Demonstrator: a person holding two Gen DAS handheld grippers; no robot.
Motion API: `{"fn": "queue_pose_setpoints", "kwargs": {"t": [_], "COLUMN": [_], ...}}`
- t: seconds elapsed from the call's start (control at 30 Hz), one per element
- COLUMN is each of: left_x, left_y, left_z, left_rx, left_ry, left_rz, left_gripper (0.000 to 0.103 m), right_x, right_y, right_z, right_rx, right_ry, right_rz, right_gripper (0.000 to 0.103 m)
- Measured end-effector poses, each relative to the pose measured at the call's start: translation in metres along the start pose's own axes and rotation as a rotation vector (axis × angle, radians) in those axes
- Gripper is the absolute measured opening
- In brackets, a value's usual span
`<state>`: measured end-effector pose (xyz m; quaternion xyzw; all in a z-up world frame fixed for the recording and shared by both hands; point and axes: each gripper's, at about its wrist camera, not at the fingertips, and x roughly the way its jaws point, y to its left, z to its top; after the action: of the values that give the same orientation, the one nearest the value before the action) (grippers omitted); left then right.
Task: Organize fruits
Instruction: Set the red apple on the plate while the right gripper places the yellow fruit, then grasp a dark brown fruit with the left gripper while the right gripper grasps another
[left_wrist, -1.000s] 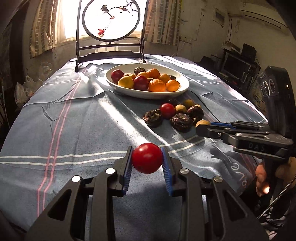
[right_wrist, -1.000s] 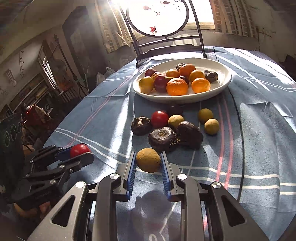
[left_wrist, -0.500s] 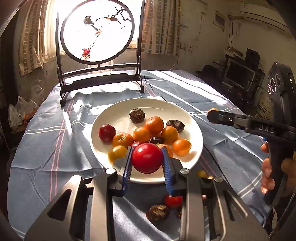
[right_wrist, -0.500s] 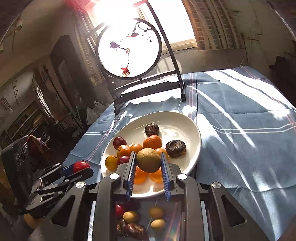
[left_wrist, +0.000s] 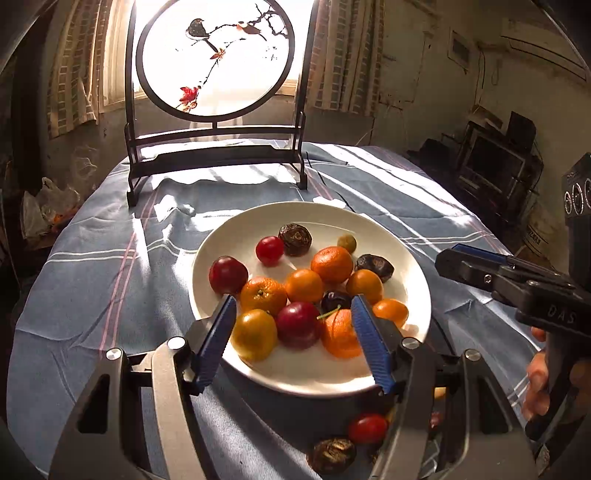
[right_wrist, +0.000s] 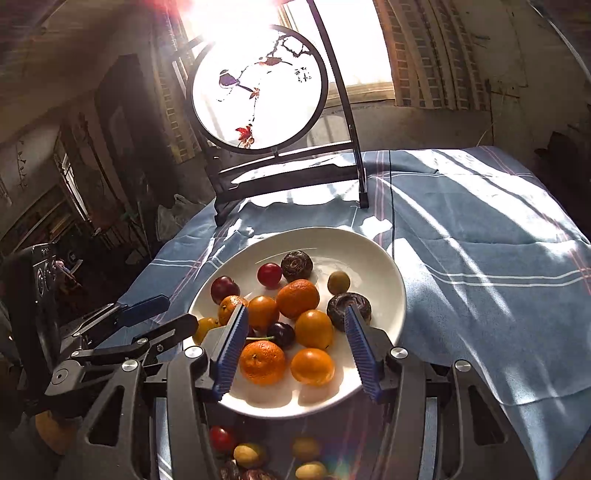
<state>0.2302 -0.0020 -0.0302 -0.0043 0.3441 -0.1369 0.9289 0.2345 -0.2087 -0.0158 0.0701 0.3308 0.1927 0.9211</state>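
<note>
While both tongs are hanging over the near rim of the white plate (left_wrist: 229, 240), their jaws are standing apart, having just been opening, and nothing is sitting between the blue pads of either. The left tongs (left_wrist: 291, 343) are framing a yellow-orange fruit (left_wrist: 254, 334), a dark red plum (left_wrist: 298, 325) and an orange mandarin (left_wrist: 340, 334) that are lying on the plate below them, not gripped. The right tongs (right_wrist: 295, 347) are likewise released above 2 orange mandarins (right_wrist: 263, 362) at the plate's near edge; in the left view they are showing at the right, with a hand (left_wrist: 539, 380) on the handle.

Further in, the plate is holding a pile of orange citrus, a small red tomato (left_wrist: 269, 250) and a small green-yellow fruit (left_wrist: 347, 243), both lying free toward the far side beside a wrinkled dark brown fruit (left_wrist: 294, 239). A second wrinkled fruit (right_wrist: 349, 305) is lying near the plate's right rim.

On the blue striped tablecloth (right_wrist: 480, 258) at the near edge of the table, under the tongs, several loose fruits are waiting: a red tomato (left_wrist: 367, 428), a wrinkled dark fruit (left_wrist: 332, 456) and a few small yellow ones (right_wrist: 245, 455).

Beyond the plate, at the far edge of the table, a round painted screen (left_wrist: 216, 55) in a dark frame is standing upright against the bright window.
</note>
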Motion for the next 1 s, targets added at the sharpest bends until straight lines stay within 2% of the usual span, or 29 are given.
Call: {"fn": "queue_pose_setpoints", "kwargs": {"t": [0.03, 0.17, 0.33, 0.47, 0.5, 0.57, 0.8, 0.9, 1.0], "left_x": [-0.008, -0.023, -0.027, -0.022, -0.017, -0.006, 0.015, 0.013, -0.004], "left_y": [0.000, -0.009, -0.014, -0.022, -0.025, -0.029, -0.038, -0.036, -0.026], "left_z": [-0.012, -0.061, -0.090, -0.090, -0.089, -0.088, -0.083, -0.082, -0.078], "left_rx": [0.004, 0.075, 0.119, 0.168, 0.189, 0.210, 0.261, 0.249, 0.188], "left_ry": [0.006, 0.073, 0.116, 0.136, 0.149, 0.190, 0.254, 0.242, 0.156], "left_rz": [-0.010, 0.009, 0.083, 0.109, 0.114, 0.102, 0.074, 0.051, 0.049], "left_gripper": [0.069, 0.069, 0.069, 0.068, 0.066, 0.052, 0.044, 0.035, 0.035], "right_x": [-0.009, -0.038, -0.056, -0.058, -0.058, -0.057, -0.051, -0.047, -0.043], "right_y": [0.000, -0.006, -0.012, -0.013, -0.012, -0.010, -0.011, -0.003, 0.011], "right_z": [-0.011, -0.058, -0.100, -0.107, -0.107, -0.107, -0.108, -0.109, -0.110], "right_rx": [-0.002, 0.050, 0.074, 0.069, 0.061, 0.052, 0.051, 0.012, -0.052], "right_ry": [0.001, 0.000, -0.026, -0.035, -0.038, -0.033, -0.002, 0.024, 0.048], "right_rz": [0.005, 0.027, 0.004, -0.015, -0.017, -0.019, 0.012, 0.014, 0.000], "right_gripper": [0.055, 0.058, 0.058, 0.058, 0.058, 0.058, 0.058, 0.058, 0.058]}}
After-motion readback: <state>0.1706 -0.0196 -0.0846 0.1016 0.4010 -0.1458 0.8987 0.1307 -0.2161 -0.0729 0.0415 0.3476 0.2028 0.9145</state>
